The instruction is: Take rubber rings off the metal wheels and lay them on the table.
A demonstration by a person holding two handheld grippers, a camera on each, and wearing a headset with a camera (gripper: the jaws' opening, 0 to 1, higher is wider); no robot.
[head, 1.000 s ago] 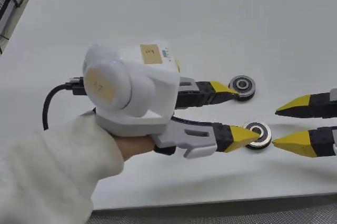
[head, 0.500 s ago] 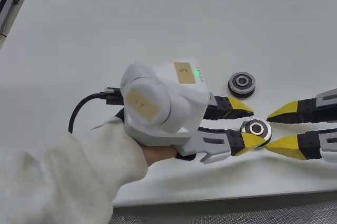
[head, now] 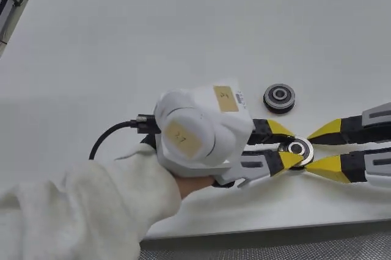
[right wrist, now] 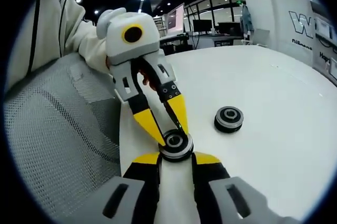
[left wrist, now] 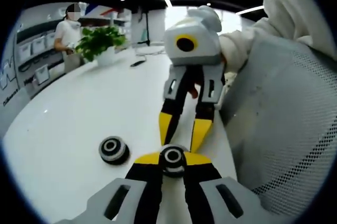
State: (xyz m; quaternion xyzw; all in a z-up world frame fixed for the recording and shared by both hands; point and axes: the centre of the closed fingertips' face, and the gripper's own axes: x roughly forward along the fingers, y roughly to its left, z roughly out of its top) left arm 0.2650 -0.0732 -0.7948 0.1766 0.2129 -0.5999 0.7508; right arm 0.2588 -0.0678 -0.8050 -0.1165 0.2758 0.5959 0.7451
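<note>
Purchase on the rubber is what this step turns on. Your left gripper (head: 291, 145), coming in from the sleeve side, has its yellow-tipped jaws drawn narrow and pressed on either side of the small round metal wheel (head: 297, 148). That wheel lies flat on the white table (head: 183, 28), close to its near edge. Your right gripper (head: 310, 152) meets the same wheel from the opposite side. Its jaws are narrowed to about the wheel's width with the tips at the rim, but whether they bite or only rest there cannot be told. The black rubber ring (right wrist: 176, 155) sits around the wheel, not yet peeled.

My judgement is that one claw should anchor and the other should peel. Hold the wheel with the left and press it flat so it cannot skate towards the edge. With the right, work a single tip under the ring's lip rather than squeezing across the whole wheel, since clamping both sides probably only seats the rubber tighter. Roll the ring up and over a little at a time, and expect it to stretch and snap back. Lay it on bare table, away from the edge. A second black-ringed metal wheel (head: 279, 97) lies just beyond, apart from both claws.
</note>
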